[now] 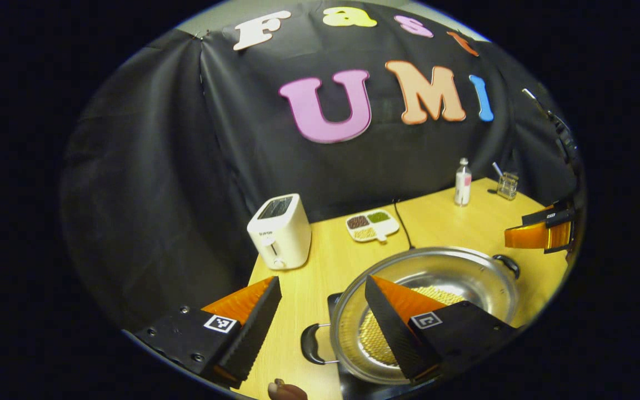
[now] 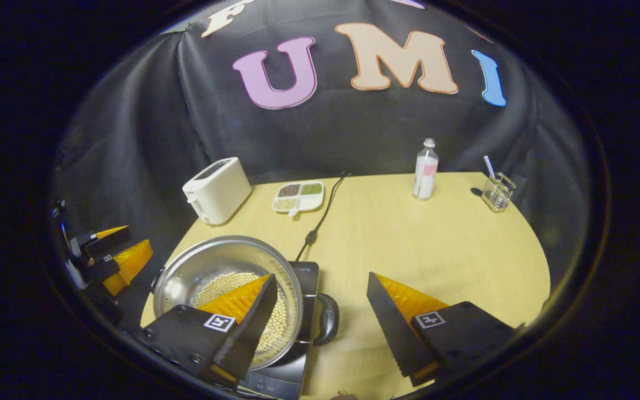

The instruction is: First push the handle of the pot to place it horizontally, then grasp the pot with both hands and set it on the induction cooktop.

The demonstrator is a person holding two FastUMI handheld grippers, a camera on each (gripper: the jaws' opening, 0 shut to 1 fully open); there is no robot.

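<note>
On the flat black induction cooktop (image 2: pixel 303 272), sitting level: the wide, shallow stainless-steel pot (image 1: pixel 436 272), judging by the dark slab showing under its rim. Straddling the pot's black loop handle (image 1: pixel 311 344) with the left gripper (image 1: pixel 323 280), jaws spread wide, one finger hanging over the bowl and the other outside it, pinching nothing. Mirroring that with the right gripper (image 2: pixel 320 276) around the opposite black handle (image 2: pixel 325 319), likewise spread open and gripping nothing. Probably finishing the set-down, so worth drawing both tongs straight outward and level, keeping the fingers off handles and rim to avoid nudging the pot off centre. Looking bright and polished, carrying a layer of small pale-yellow beans (image 2: pixel 225 283) across the base, both handles lying horizontal above the light wooden table (image 1: pixel 453 228).
</note>
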